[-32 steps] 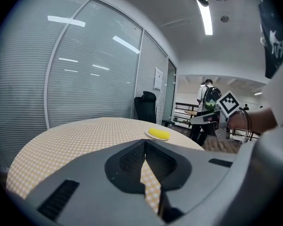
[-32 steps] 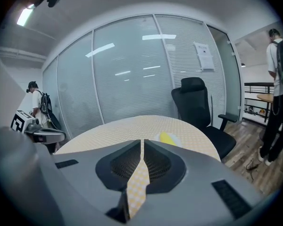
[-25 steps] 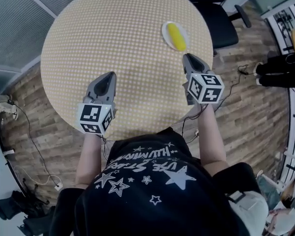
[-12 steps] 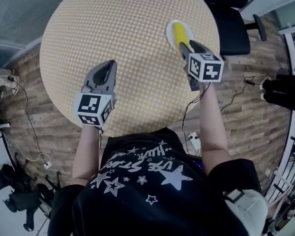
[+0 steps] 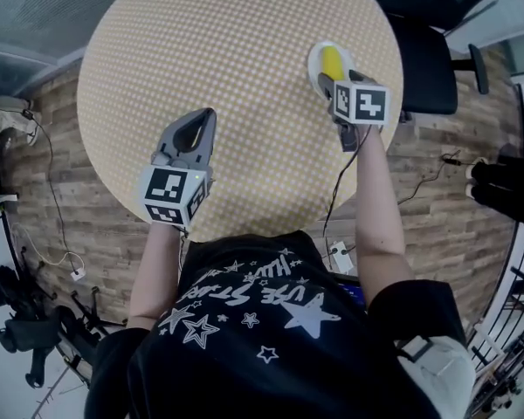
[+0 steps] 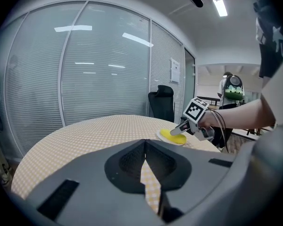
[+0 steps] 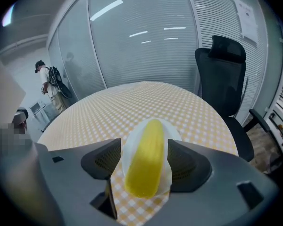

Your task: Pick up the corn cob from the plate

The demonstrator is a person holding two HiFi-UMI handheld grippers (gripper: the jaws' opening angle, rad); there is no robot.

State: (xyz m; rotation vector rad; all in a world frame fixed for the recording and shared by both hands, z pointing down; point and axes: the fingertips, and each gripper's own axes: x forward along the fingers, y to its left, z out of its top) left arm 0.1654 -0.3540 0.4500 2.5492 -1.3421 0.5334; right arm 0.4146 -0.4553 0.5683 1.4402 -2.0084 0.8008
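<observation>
Yellow-checked cloth covers the round table (image 5: 227, 77), and at its far right edge, near a black office chair (image 5: 424, 59), sits a small white plate (image 5: 315, 57) with the corn cob (image 5: 333, 59) lying on it. Your right gripper (image 5: 330, 82) hangs over the near end of that plate, pointing down and forward. Its jaws have just been opening and now stand wide apart, one on each side of the cob (image 7: 146, 157). The pads are not pressing on it, so nothing is held yet. The cob runs lengthwise along the line the gripper points. You are at the approach-and-grasp step. To do it well, sink a little further so the pads meet the cob's sides near its middle, not its tapered end. Stay above the plate's rim (image 7: 127, 142) so that you do not pinch or drag the plate, then close gently. The rounded, smooth-looking cob may roll or squirt out under a hard squeeze. Your left gripper (image 5: 196, 129) waits over the near side of the table, jaws together, empty.
</observation>
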